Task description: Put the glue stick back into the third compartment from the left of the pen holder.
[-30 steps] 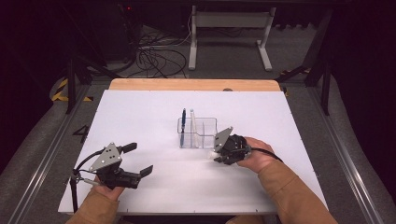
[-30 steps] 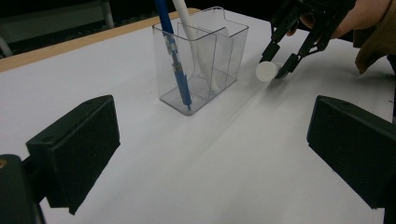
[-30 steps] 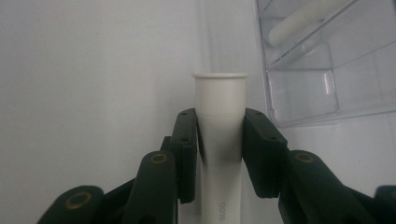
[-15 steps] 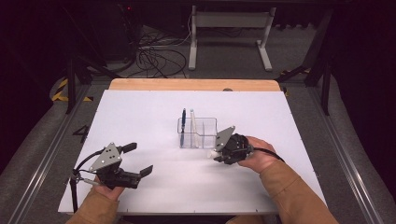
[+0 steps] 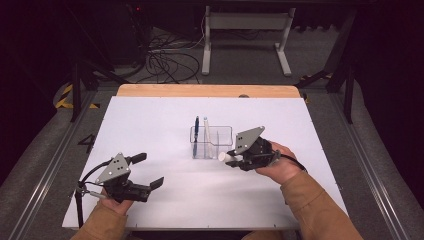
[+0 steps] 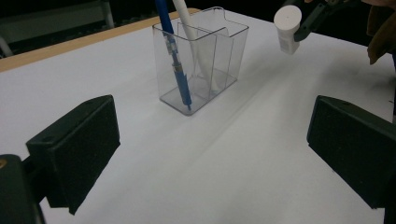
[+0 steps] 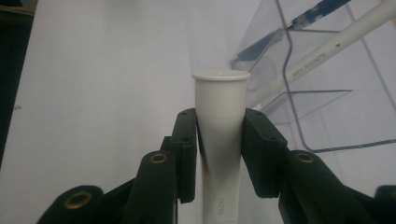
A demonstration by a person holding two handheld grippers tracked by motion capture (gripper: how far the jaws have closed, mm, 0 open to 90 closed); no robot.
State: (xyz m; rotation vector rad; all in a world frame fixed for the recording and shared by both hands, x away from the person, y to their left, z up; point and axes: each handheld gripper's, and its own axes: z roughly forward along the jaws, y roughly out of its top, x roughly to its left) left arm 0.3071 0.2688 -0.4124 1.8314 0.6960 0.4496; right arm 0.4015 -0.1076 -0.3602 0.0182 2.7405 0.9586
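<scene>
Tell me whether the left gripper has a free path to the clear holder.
Probably yes: the left gripper is open, and bare table lies between it and the holder. The right gripper, holding a white tube, hovers off to one side.

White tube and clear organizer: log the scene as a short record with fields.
held item: white tube, cap end forward, lying roughly level
holder: right claw, shut on the tube, off the table
left claw: open, holding nothing
clear organizer: upright at mid-table, with dividers
contents: blue pen and white pen, both leaning in one end section
tube versus organizer: beside it, outside, not touching
surface: white table
</scene>
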